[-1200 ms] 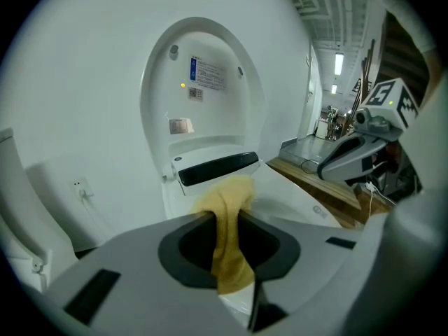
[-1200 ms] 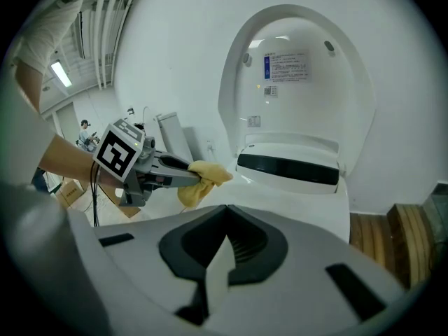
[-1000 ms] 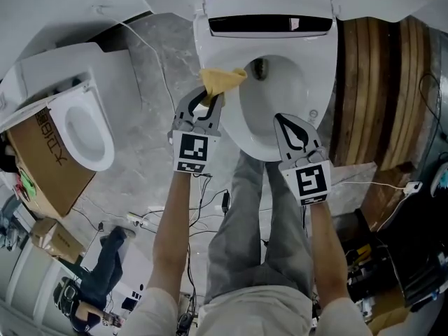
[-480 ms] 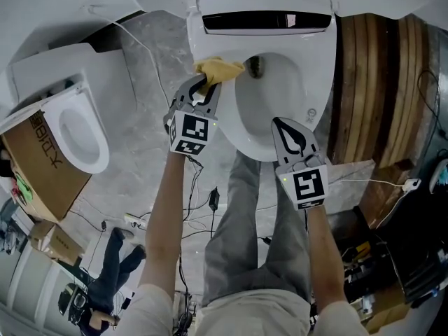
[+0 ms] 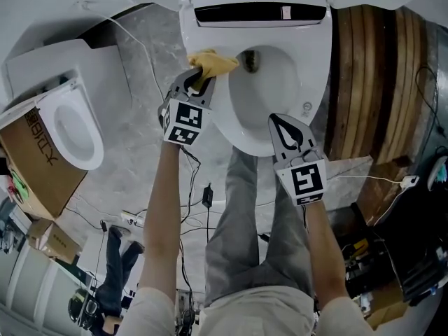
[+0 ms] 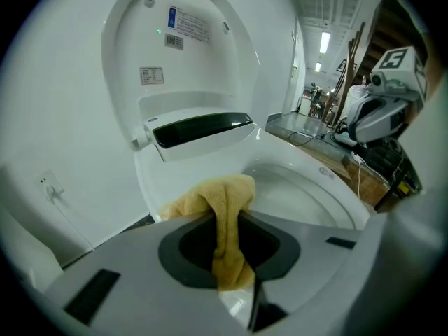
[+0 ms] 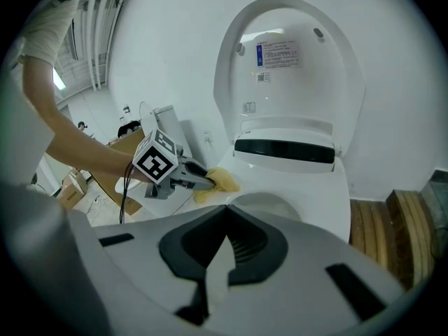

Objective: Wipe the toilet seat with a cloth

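White toilet seat (image 5: 316,61) bears bunched yellow cloth (image 5: 214,62) (left gripper (image 5: 201,80) pinching).

Open room across the bowl (image 5: 276,93), between the two grippers. Closed off at the rear by the black panel (image 5: 259,12) and the upright lid (image 6: 189,40) behind it. Taken up at the rear left of the toilet seat (image 5: 318,61) by the left gripper (image 5: 201,81), clamped on the cloth (image 5: 213,63). Taken up at the front right by the right gripper (image 5: 278,121), jaws together on nothing. Hemmed on the right by wooden planks (image 5: 367,82) just beside the toilet. Open strip of floor (image 5: 140,68) on the left, bounded by a second toilet (image 5: 70,128) and a cardboard box (image 5: 35,173). Crossed nearer the person by cables (image 5: 203,194).
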